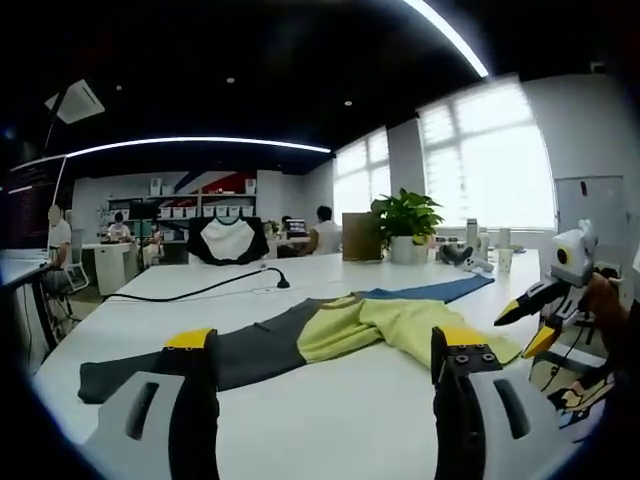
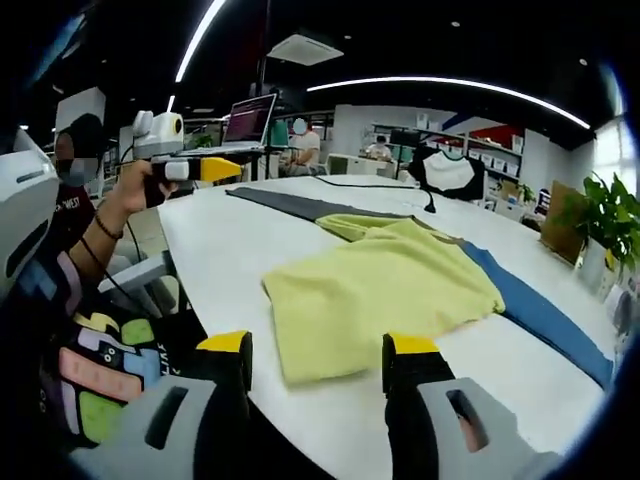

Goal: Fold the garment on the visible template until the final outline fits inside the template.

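A yellow-green garment (image 1: 385, 325) lies spread on the white table (image 1: 330, 420), with a dark grey sleeve (image 1: 200, 360) running one way and a blue sleeve (image 1: 430, 290) the other. My left gripper (image 1: 325, 340) is open just short of its near edge, nothing between the jaws. At the right, my right gripper (image 1: 522, 330) hovers near the garment's corner with its yellow tips apart. In the right gripper view the yellow garment (image 2: 385, 280) lies just beyond my open right gripper (image 2: 318, 345). A hand holds my left gripper (image 2: 225, 168) off the table's far corner.
A black cable (image 1: 200, 290) snakes across the table behind the garment. A potted plant (image 1: 405, 220), cups and small items (image 1: 470, 250) stand at the far end. A person's lap (image 2: 90, 380) is close against the table edge (image 2: 190, 290). A laptop (image 2: 250, 120) sits beyond.
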